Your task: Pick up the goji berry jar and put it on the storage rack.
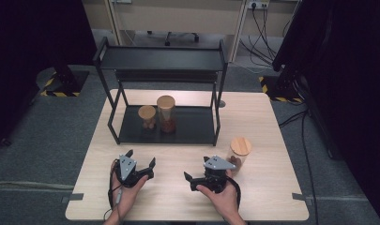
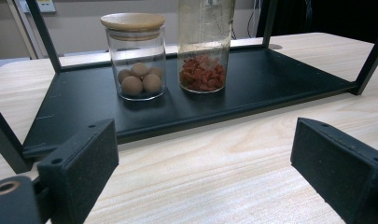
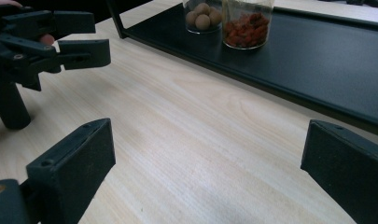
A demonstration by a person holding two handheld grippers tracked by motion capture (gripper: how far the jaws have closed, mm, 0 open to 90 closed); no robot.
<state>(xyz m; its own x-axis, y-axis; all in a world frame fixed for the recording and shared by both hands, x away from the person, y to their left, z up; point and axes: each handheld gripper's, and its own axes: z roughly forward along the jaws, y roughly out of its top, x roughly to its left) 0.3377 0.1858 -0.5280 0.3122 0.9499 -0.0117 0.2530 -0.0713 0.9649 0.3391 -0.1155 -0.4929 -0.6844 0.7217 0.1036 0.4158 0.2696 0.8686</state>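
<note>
Fingers of both tools stand wide with nothing between them: we note the left gripper [image 1: 140, 161] at lower left of the high view, its black pads [image 2: 79, 168] spread either side of bare wood in its own view, and the right gripper [image 1: 193, 179] at lower centre, its pads [image 3: 70, 170] likewise parted. We judge the work in hand to be shelving jars, and the item outstanding is the clear glass jar with a round wooden lid [image 1: 239, 152], standing on the pale wooden table [image 1: 258, 117] at centre right of the high view, just beside the right hand. Two like jars, a short one holding brown balls [image 2: 136, 58] and a tall one holding red pieces [image 2: 205, 46], stand on the lower deck of the black metal two-tier rack [image 1: 197, 126]. We recommend turning the right gripper toward the lone jar, closing on the glass below the lid, keeping it upright, and setting it on the free deck to the right of the tall jar.
</note>
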